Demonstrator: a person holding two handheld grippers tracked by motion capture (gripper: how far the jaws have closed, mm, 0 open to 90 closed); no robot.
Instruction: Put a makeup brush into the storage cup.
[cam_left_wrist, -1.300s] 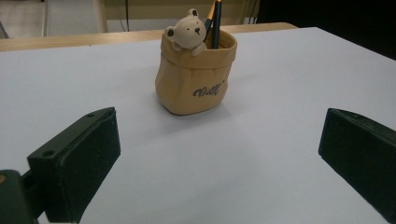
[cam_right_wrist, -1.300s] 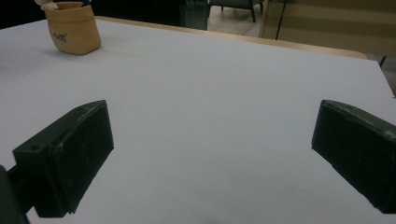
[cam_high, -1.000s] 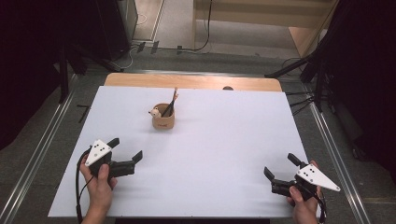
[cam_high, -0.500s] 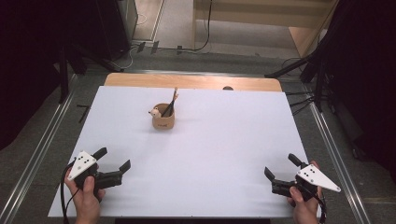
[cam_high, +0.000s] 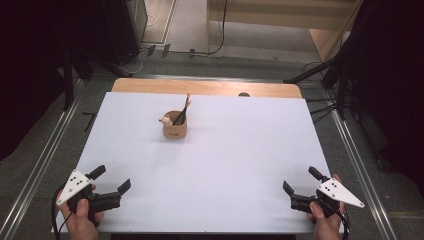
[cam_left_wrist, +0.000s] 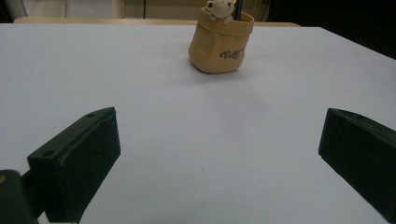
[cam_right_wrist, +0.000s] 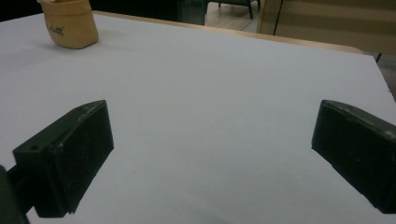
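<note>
since a second ago the left gripper (cam_high: 111, 179) has drawn back to the white table (cam_high: 240, 165) near-left corner, jaws apart; right gripper (cam_high: 301, 182) unmoved, jaws apart. far off stands the tan pouch-shaped pen holder (cam_high: 175, 127); left gripper view shows its bear figure (cam_left_wrist: 217, 9).

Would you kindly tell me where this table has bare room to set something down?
Nearly all the white table is bare: the wide stretch between the left hand-held gripper and right hand-held gripper, and everything right of the tan pot. Only that pot, holding sticks, occupies the far middle.
</note>
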